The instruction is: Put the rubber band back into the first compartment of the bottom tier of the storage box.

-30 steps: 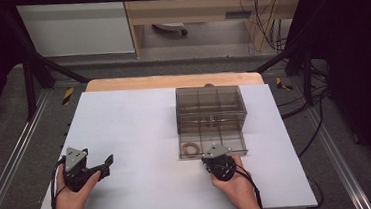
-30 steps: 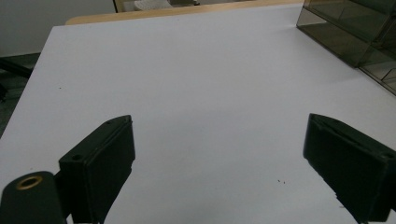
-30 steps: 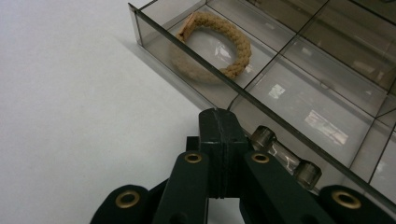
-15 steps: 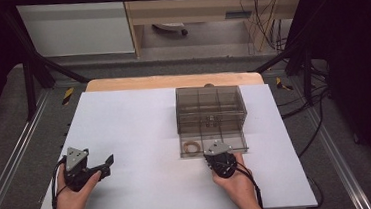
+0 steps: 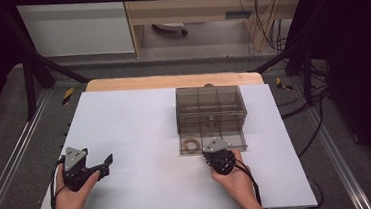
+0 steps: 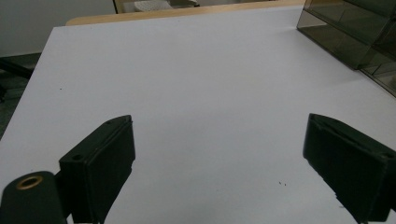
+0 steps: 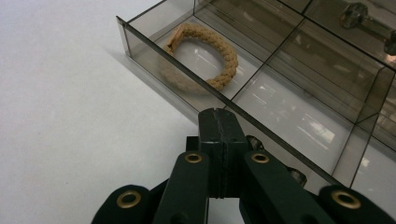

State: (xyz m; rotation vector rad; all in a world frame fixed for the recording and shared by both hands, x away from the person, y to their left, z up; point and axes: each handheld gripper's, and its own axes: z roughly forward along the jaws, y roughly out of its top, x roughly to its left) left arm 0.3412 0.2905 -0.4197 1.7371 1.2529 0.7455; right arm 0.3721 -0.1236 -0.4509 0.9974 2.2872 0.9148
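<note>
Jaws of my right gripper [image 7: 218, 122] pressed together at drawer [image 7: 280, 93] front wall; rope bracelet [image 7: 205, 56] inside; left gripper [image 6: 219, 158] gapes wide.

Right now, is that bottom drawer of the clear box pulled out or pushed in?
Pulled out: the drawer juts past the box, its rope ring lying uncovered.

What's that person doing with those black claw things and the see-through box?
A person sits at a white table with a claw in each hand. The right claw is shut, its tip at the front wall of a pulled-out drawer of a smoky clear box. A tan braided ring lies in the drawer's corner compartment. Whether the claw pinches the drawer's handle is hard to tell. The left claw is open above bare table, holding nothing.
</note>
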